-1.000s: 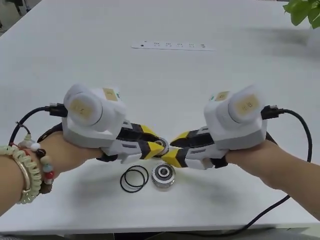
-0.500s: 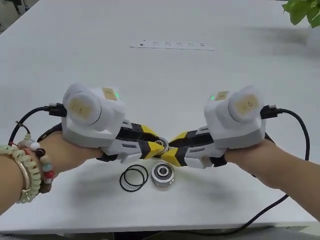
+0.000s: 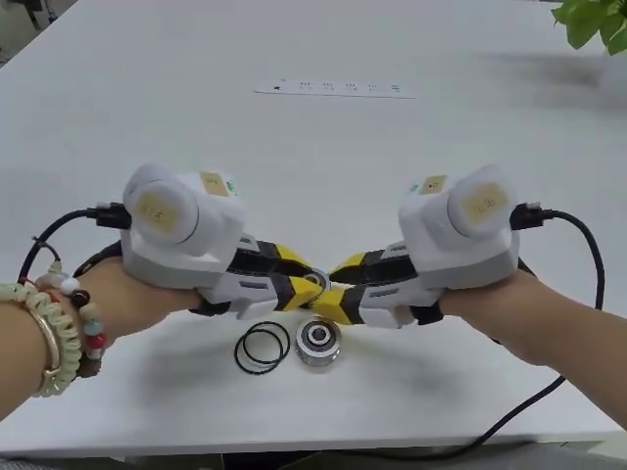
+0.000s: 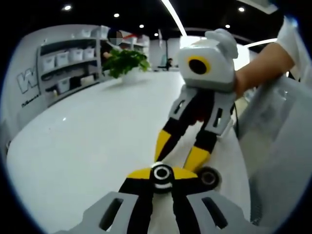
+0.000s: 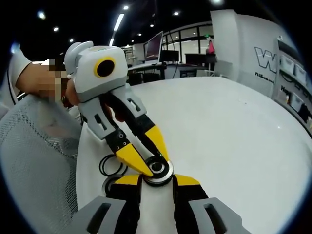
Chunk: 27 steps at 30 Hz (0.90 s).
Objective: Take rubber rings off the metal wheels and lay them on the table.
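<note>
Where both grippers meet in the head view, the left gripper (image 3: pixel 305 286) pinches a metal wheel (image 3: pixel 315 282) above two rubber rings (image 3: pixel 263 348) lying on the table (image 3: pixel 323 166). Left gripper view: the right gripper (image 4: pixel 180 151) has parted jaws. Right gripper view: they flank the wheel (image 5: pixel 158 170), but I cannot tell whether they grip it.

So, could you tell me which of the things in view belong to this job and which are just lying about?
For the job:
- raised metal wheel
- second metal wheel, resting on the table
- loose rubber rings beside it

Just lying about:
- white power strip at the far side
- plant in the corner
</note>
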Tool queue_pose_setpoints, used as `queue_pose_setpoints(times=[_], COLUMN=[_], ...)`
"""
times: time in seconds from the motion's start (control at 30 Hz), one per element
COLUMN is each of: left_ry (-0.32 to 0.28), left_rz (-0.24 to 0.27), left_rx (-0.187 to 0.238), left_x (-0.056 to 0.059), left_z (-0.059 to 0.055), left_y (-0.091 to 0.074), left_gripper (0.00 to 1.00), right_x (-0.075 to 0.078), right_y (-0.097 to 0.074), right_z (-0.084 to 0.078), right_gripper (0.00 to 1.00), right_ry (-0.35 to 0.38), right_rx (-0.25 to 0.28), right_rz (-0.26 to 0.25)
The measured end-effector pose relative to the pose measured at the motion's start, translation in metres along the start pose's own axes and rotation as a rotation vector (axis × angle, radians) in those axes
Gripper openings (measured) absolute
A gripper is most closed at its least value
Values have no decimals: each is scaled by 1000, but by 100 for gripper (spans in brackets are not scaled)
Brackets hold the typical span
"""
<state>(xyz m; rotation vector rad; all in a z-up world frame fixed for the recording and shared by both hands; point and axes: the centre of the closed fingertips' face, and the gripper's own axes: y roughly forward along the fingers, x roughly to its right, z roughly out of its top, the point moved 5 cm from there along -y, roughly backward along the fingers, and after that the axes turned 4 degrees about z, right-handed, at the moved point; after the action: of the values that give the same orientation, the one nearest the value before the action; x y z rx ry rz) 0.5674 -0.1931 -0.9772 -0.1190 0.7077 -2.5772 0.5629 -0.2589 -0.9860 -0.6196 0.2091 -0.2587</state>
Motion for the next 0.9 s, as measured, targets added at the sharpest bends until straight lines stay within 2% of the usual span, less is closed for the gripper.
queue_pose_setpoints(times=[0.27, 0.7, 0.8, 0.87, 0.9], left_ry=[9, 9, 7, 6, 6], left_rz=[1, 7, 10, 9, 10], left_rx=[0, 3, 3, 5, 5], left_x=[1, 0, 0, 1, 1], left_z=[0, -1, -1, -1, -1], left_y=[-1, -1, -2, -2, -2], left_gripper=[15, 15, 15, 15, 15], right_x=[1, 2, 4, 8, 7], right_y=[1, -5, -6, -7, -7], right_z=[-2, -5, -7, -8, -8], right_gripper=[21, 14, 8, 0, 0], right_ry=[-79, -72, -60, -75, -59], right_rx=[-43, -65, -74, -84, -81], right_rz=[-9, 2, 4, -22, -13])
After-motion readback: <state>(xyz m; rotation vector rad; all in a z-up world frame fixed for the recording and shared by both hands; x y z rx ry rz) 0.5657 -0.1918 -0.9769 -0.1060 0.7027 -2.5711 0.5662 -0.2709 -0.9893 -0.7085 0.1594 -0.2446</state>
